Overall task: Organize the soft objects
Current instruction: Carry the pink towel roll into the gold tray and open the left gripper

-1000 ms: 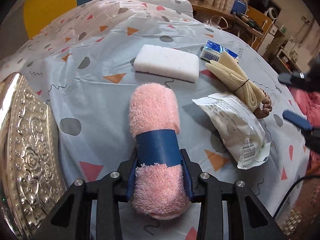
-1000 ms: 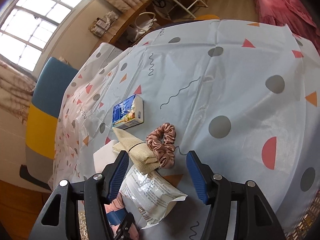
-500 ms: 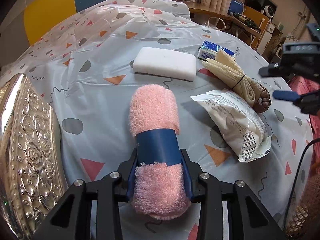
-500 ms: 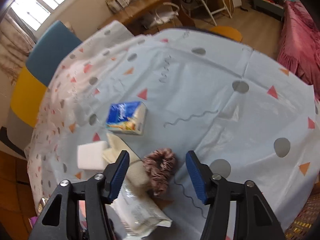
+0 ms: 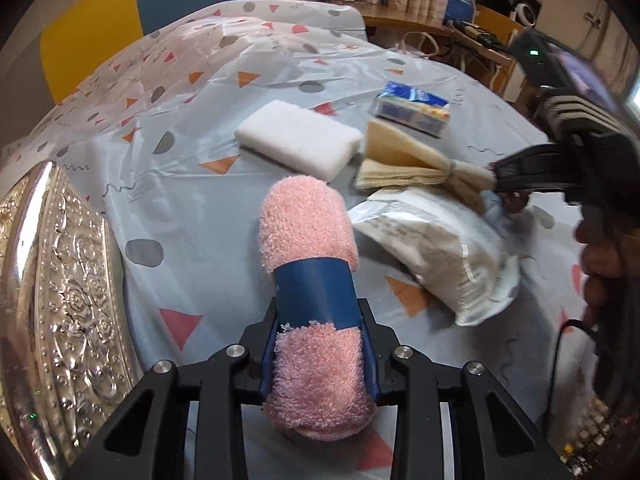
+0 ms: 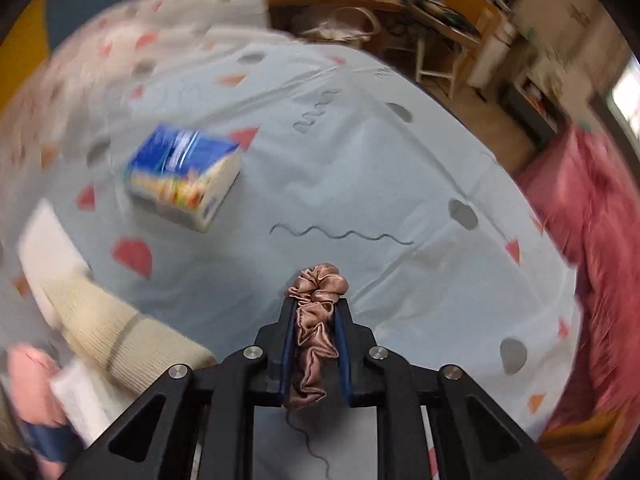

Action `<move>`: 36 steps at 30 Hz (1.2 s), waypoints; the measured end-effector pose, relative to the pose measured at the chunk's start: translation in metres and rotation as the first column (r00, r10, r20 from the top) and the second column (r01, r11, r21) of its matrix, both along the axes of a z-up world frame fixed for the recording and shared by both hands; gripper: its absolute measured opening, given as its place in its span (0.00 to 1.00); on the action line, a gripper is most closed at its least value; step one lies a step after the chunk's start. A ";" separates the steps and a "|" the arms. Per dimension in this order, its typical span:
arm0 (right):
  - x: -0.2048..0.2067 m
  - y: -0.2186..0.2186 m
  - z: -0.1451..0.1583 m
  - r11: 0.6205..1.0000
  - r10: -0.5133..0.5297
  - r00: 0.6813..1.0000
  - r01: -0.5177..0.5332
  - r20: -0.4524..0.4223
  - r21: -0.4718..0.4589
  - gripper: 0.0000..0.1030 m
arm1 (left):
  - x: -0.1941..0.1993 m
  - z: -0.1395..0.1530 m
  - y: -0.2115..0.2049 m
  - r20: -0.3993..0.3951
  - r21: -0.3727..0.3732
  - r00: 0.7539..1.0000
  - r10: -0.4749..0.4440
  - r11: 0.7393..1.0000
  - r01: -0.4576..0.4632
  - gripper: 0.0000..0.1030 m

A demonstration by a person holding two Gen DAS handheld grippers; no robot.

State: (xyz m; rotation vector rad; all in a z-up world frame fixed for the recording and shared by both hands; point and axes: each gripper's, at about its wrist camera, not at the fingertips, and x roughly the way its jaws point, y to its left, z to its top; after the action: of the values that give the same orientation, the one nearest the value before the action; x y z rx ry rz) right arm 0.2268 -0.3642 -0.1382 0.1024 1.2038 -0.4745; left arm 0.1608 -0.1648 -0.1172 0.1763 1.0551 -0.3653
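My left camera looks low along the table [image 5: 192, 208]; my right looks down, close; both see the tissue pack [image 5: 414, 108].

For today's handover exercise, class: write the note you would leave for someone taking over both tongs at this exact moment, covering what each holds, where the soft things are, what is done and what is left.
Left tongs: shut on the pink towel, rolled with a blue band, low over the table.
Right tongs: shut on the brown scrunchie, above the table.
On the table: white sponge, tissue pack, tied beige cloth, white packet. Silver tray sits at the left.
Done: two items gripped. None is in the tray as far as the views show.
Left: place both, probably in the tray, then fetch the rest.
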 end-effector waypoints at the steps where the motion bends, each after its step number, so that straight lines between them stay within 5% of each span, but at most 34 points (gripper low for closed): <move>1: 0.000 -0.001 0.001 1.000 -0.008 1.000 0.008 0.002 0.004 0.16 | -0.001 0.005 0.001 0.006 -0.013 1.000 0.003 1.000 -0.003 0.33; 7: -0.004 -0.002 0.002 1.000 -0.002 1.000 0.002 0.006 0.008 0.16 | 0.005 0.053 0.009 0.047 -0.124 0.999 0.018 0.992 -0.012 0.33; 13: 0.000 0.006 -0.002 1.000 0.019 1.000 -0.019 0.007 -0.012 0.16 | 0.010 0.101 0.012 0.223 -0.081 0.974 0.039 0.996 -0.021 0.33; 16: 0.000 0.007 -0.002 1.000 0.021 1.000 -0.021 0.008 -0.008 0.17 | 0.017 0.125 0.030 0.305 -0.086 0.945 0.116 0.992 -0.094 0.33; 20: -0.001 0.008 -0.003 0.999 0.033 0.999 -0.033 0.007 -0.020 0.17 | 0.034 0.143 0.077 0.294 -0.137 0.911 0.291 0.956 -0.261 0.33; 25: -0.001 0.011 -0.002 0.998 0.048 0.999 -0.048 0.006 -0.029 0.17 | 0.028 0.162 0.113 0.435 -0.120 0.824 0.362 0.931 -0.346 0.33; 36: -0.001 0.017 -0.003 0.996 0.073 0.997 -0.073 -0.005 -0.050 0.17 | 0.005 0.180 0.177 0.454 -0.163 0.774 0.441 0.895 -0.415 0.33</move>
State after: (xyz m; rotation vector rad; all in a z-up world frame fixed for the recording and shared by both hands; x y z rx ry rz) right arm 0.2256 -0.3476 -0.1409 0.0143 1.1936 -0.4405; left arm 0.1654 0.0122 0.0632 -0.0302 0.5594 0.0733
